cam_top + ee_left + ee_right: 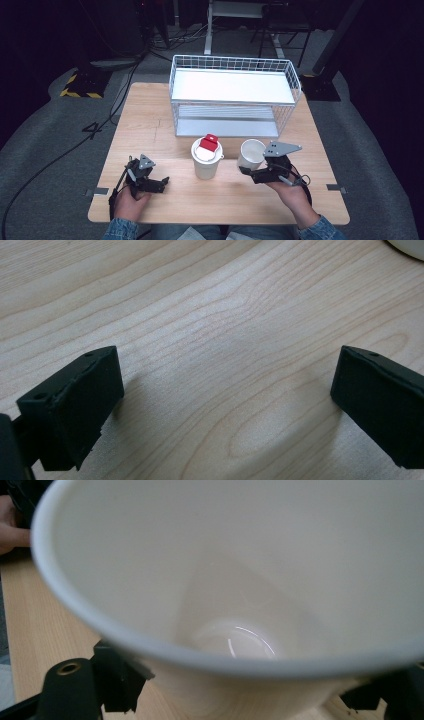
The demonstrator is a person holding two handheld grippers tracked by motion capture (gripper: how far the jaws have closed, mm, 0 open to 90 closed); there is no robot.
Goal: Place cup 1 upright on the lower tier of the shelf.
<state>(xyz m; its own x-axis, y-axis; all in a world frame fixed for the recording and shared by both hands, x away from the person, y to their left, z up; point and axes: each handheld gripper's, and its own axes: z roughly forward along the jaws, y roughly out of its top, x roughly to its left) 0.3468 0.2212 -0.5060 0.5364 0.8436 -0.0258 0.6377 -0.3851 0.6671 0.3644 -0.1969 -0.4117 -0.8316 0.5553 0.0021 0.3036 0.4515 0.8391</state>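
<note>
An empty white paper cup (251, 152) is held to the right of the table's middle, with my right gripper (250, 169) shut on its lower wall. In the right gripper view the cup (240, 570) opens toward the camera, and the right gripper (245, 695) has a black jaw on each side of its base. A second white cup (206, 162) stands at the middle of the table with a red and white piece (209, 143) on top of it. My left gripper (161, 184) rests near the front left, open. In its own view the left gripper (227, 385) has bare wood between its jaws.
A white wire basket shelf (235, 95) with two levels stands at the back of the wooden table (150, 120). The person's left hand (10, 535) appears at the left edge of the right gripper view. Dark floor with cables surrounds the table.
</note>
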